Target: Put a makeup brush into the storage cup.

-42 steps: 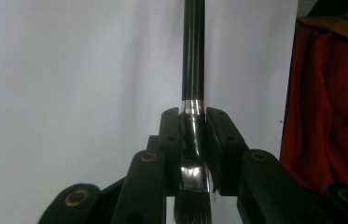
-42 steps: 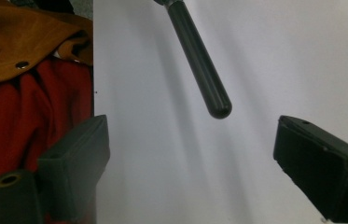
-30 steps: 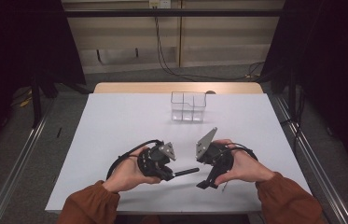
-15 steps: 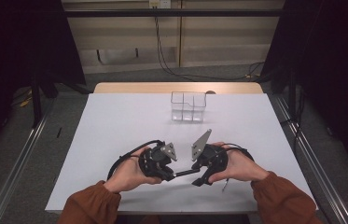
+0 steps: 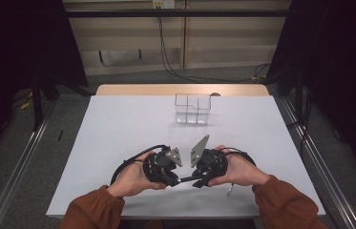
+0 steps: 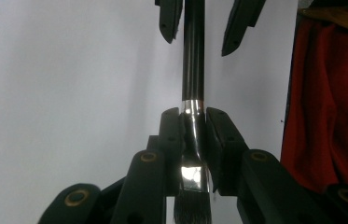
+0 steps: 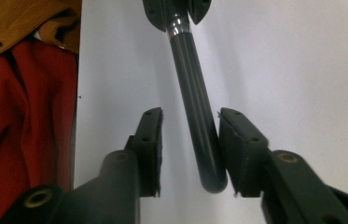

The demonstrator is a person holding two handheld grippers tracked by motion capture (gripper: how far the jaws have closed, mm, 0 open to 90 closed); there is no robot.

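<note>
We can't see the brush [image 6: 193, 84] whole in any view: in the left gripper view its bristles run off the bottom edge, in the high view it's just a thin dark bar between the two tongs, low over the bench [image 5: 118, 124] near the front edge.

Left tongs [image 6: 193, 140] are pinched tight on the brush at the metal ferrule, handle pointing away toward the right tongs [image 7: 190, 149].

The right tongs have just been closing, with the rounded handle end between the jaws. It lies against one pad and there's a clear gap to the other, so no grip there. In the high view both tongs [image 5: 181, 177] are mostly covered by our hands, so the jaws are hard to read from above.

Clear divided box [image 5: 193, 109] sits at the far side of the bench, well apart from the brush. We can't tell its compartment count exactly; nothing visible inside.
</note>
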